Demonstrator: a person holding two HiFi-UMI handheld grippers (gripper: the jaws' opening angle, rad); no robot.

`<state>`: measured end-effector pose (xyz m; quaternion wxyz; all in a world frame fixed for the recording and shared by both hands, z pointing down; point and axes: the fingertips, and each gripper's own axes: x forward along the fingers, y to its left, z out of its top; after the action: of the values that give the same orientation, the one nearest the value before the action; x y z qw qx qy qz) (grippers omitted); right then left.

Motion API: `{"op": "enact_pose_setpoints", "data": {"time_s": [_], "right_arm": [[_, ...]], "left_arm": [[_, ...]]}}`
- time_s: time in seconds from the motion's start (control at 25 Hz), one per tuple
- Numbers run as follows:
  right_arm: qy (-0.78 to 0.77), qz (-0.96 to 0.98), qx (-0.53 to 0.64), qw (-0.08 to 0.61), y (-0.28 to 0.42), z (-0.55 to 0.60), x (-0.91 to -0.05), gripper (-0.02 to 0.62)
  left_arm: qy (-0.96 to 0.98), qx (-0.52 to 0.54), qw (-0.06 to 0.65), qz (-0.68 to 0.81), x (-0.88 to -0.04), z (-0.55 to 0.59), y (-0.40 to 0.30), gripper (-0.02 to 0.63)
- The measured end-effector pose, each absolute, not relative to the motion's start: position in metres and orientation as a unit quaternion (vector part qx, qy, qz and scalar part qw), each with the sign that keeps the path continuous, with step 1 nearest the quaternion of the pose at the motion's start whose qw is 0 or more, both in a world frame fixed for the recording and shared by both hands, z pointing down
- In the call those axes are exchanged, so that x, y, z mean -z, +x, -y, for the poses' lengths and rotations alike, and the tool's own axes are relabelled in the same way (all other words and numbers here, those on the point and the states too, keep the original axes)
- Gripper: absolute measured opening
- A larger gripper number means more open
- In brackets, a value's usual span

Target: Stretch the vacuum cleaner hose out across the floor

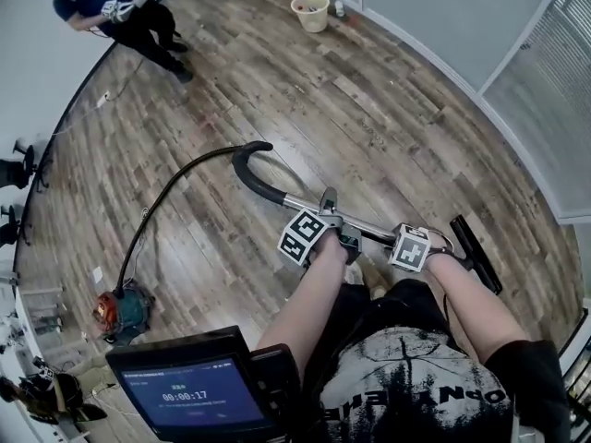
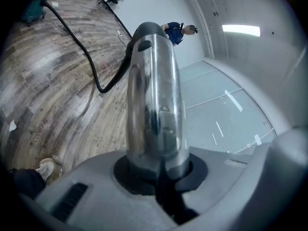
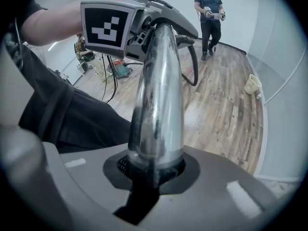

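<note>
Left claw [image 2: 159, 171] and right claw [image 3: 153, 166] both clench chrome wand [image 1: 294, 201] above wood-plank floor [image 1: 369, 109], white walls [image 1: 425, 7].

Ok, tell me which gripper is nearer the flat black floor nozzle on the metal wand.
Right. The right gripper clamps the shiny metal wand just beside the flat black floor nozzle; the left gripper holds it farther up, near the curved black handle.

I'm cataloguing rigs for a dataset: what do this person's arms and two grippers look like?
The left gripper and right gripper have grey plastic bodies, each carrying a cube with black-and-white square markers. The forearms are bare; the person wears a black printed T-shirt with short sleeves.
</note>
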<state>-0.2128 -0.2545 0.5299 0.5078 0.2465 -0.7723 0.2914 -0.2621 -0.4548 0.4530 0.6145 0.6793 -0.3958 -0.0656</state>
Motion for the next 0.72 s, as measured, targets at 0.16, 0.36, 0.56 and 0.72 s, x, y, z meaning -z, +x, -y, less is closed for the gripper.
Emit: {"op": "enact_pose_setpoints", "data": {"time_s": [0.16,0.36,0.56,0.72], "right_arm": [[0.233,0.779,-0.270,0.515,-0.216,0.277,-0.516,0.075],[0.203,0.787,-0.242,0.530,-0.218,0.285,-0.498,0.075],[0.153,0.794,-0.229,0.541,-0.203,0.273,-0.489,0.075],[0.118,0.803,-0.213,0.543,-0.169,0.249,-0.484,0.075]], "left_arm": [[0.675,0.090,0.608,0.407,-0.435,0.474,-0.274,0.043],[0.660,0.125,0.603,0.430,-0.419,0.475,-0.293,0.043],[0.633,0.154,0.599,0.466,-0.412,0.458,-0.297,0.043],[0.618,0.177,0.582,0.498,-0.404,0.428,-0.278,0.044]]}}
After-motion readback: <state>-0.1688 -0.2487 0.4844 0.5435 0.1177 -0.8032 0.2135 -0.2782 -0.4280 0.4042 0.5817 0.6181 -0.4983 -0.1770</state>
